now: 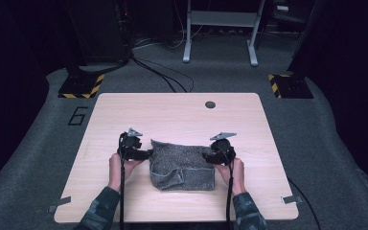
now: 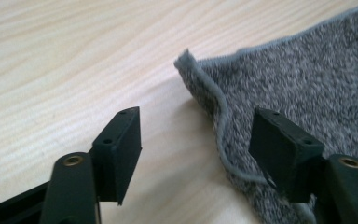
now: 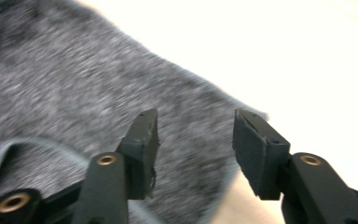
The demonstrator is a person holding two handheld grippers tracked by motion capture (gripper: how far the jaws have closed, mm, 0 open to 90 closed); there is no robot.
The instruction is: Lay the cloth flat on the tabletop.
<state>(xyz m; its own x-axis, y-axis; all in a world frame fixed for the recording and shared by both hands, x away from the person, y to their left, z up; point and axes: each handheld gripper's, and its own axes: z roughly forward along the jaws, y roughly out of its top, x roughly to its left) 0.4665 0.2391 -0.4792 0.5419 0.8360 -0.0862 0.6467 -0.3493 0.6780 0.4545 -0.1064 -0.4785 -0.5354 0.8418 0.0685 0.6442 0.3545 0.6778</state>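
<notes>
Cloth (image 1: pixel 182 165), grey and speckled, lies folded on the near half of the table (image 1: pixel 182 112), with a person's two hands at its ends. In the high view the folded piece is roughly square, a hemmed edge running across its front part and a fold line down the middle of the near flap. The left gripper (image 1: pixel 146 154) sits at the cloth's left edge and the right gripper (image 1: pixel 207 156) at its right edge, each held low over the wood, each with a cable trailing back along the forearm toward the near table edge.

In the left gripper view the jaws stand apart with nothing pinched. A curled corner of the cloth (image 2: pixel 289 88) rises off the table between them, its hem running down toward the right-hand jaw, which hangs over the cloth; the other jaw is over bare wood. The pads do not press on the fabric.

In the right gripper view the picture is blurred, yet the jaws clearly stand apart. The cloth (image 3: pixel 74 93) spreads below and beyond them, its edge passing under the gap, with pale table on the far side. Nothing is clamped between these pads either.

A small dark round disc (image 1: pixel 210 104) sits in the tabletop near the far edge, well apart from the cloth
</notes>
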